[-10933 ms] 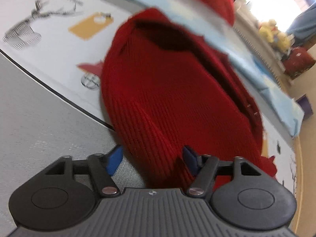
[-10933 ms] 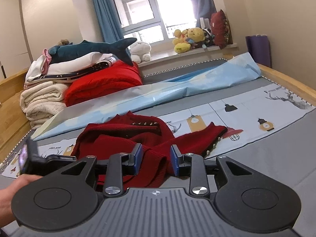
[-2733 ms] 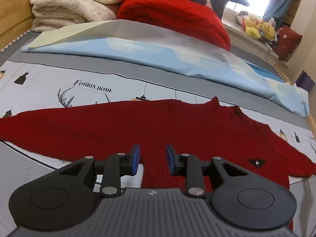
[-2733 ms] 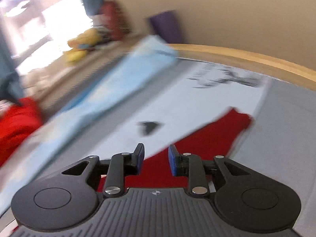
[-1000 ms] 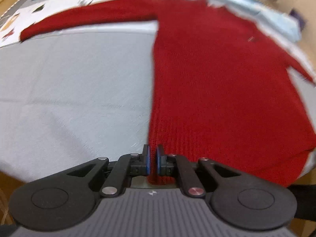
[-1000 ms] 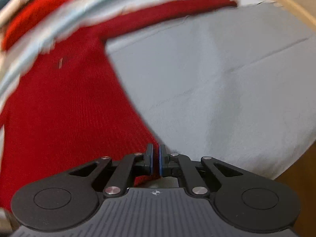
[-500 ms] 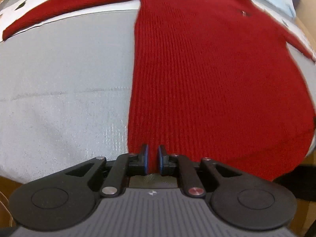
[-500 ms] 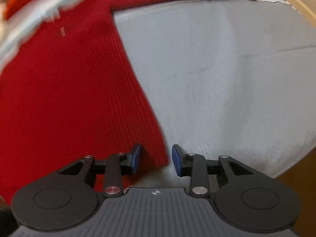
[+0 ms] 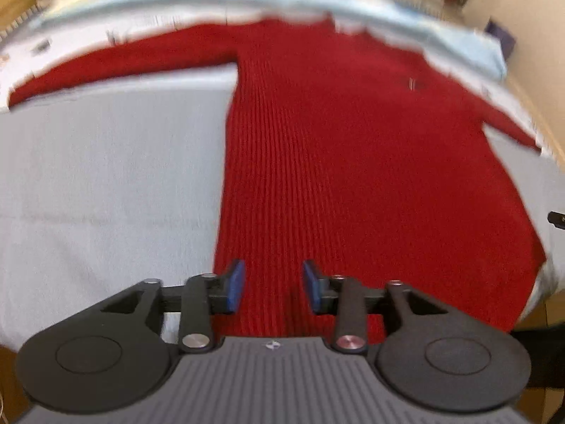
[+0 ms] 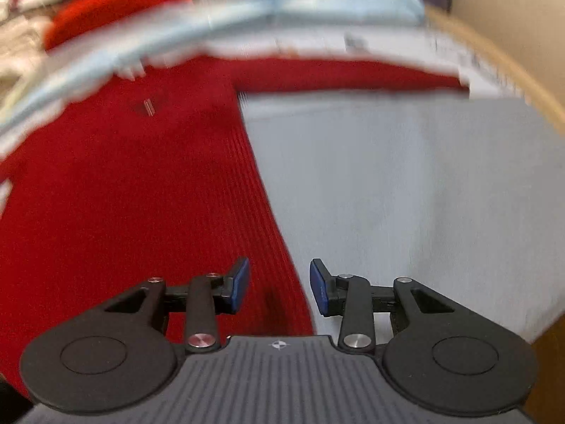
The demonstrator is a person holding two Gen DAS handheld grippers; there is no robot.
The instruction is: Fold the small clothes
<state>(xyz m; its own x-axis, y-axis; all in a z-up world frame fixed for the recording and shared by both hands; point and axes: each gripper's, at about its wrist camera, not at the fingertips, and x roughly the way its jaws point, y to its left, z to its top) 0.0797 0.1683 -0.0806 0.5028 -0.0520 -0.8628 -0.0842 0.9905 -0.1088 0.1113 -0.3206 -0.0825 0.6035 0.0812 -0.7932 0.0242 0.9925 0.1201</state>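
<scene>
Grey bed sheet (image 9: 106,176) carries the red ribbed knit sweater (image 9: 353,159), lying flat with sleeves spread. Left gripper (image 9: 272,286) and right gripper (image 10: 279,284) hover at its hem, jaws spread, holding nothing. Best to pinch both hem corners evenly before folding upward.

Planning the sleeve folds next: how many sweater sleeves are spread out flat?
2. One sleeve stretches left from the sweater in the left wrist view; the other sleeve stretches right in the right wrist view.
</scene>
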